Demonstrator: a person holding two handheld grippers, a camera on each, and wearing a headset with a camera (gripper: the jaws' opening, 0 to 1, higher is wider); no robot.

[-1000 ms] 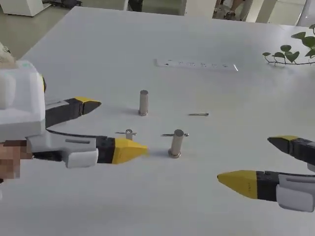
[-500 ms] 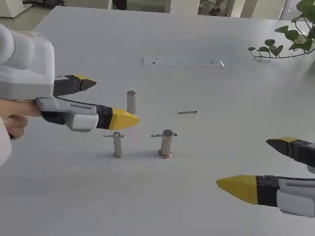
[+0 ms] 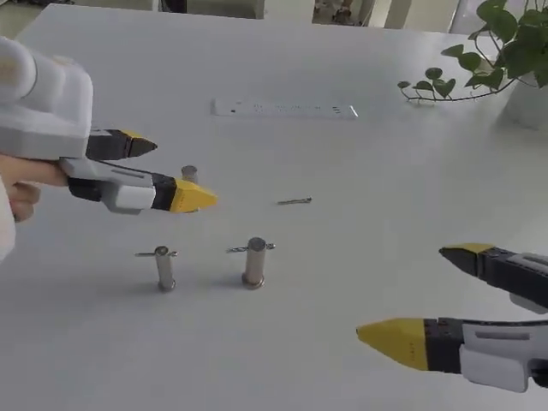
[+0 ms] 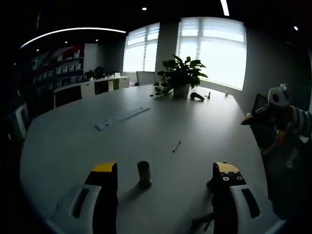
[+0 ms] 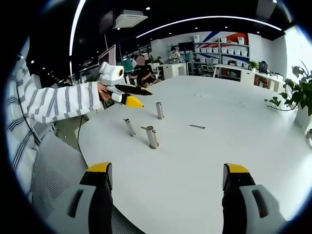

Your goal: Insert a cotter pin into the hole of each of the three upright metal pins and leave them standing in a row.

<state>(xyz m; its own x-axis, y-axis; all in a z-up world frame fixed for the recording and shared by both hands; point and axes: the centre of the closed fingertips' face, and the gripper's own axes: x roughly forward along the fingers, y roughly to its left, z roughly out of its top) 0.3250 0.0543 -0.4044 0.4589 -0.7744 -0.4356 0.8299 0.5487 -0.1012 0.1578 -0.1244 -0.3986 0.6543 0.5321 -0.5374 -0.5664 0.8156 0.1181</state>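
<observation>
Cotter pin [image 3: 294,201] lies loose; left gripper [image 3: 186,172] and right gripper [image 3: 400,291] jaws released, empty; print on strip [image 3: 285,109] unreadable.

table [image 3: 360,145] smooth matt white, upright metal pins [image 3: 253,261] dull satin grey metal, loose cotter pin [image 3: 294,201] at their 1 o'clock thin shiny wire, left gripper [image 3: 186,172] and right gripper [image 3: 400,291] smooth matt plastic shells, sleeve [image 5: 53,105] striped soft cloth.
</observation>
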